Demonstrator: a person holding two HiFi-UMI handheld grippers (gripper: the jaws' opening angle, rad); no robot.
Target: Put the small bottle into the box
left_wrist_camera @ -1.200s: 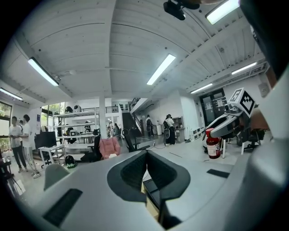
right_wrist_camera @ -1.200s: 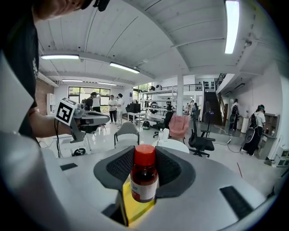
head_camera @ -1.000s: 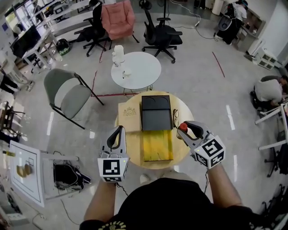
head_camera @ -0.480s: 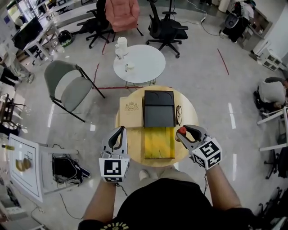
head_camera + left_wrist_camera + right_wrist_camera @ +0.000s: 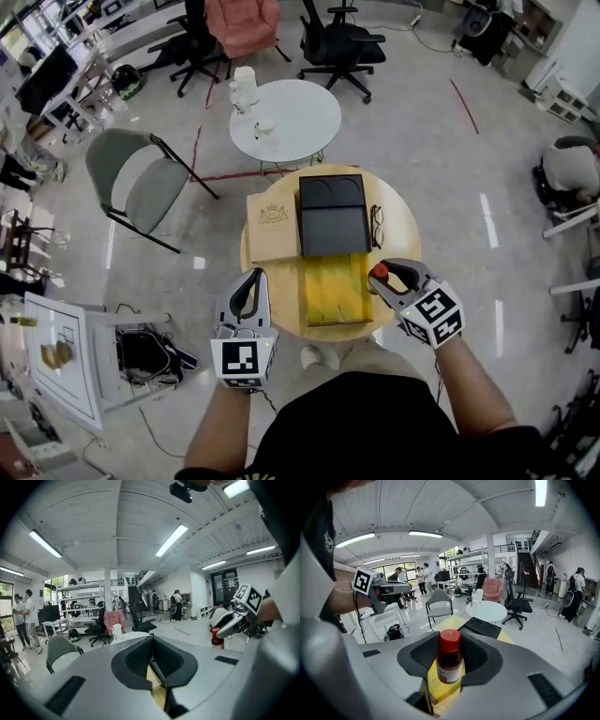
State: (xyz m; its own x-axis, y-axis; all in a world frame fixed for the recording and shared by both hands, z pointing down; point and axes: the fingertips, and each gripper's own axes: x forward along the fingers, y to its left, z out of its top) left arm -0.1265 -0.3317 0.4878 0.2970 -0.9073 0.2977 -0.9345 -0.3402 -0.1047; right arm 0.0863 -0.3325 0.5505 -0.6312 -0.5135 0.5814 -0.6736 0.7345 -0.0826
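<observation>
Two jaws of the right gripper [image 5: 378,278] pinch the small bottle [image 5: 449,660] upright, just right of the box [image 5: 333,292] and its yellow-lined near section. The left gripper [image 5: 249,287], jaws pressed together and empty, waits at the box's left. The carry is in hand: next, shift the bottle left over the yellow section, lower, release. Versus one second ago, both grippers have barely moved.

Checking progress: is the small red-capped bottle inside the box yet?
Out: the small red-capped bottle is clamped upright in the right gripper beside the open yellow-lined box.
</observation>
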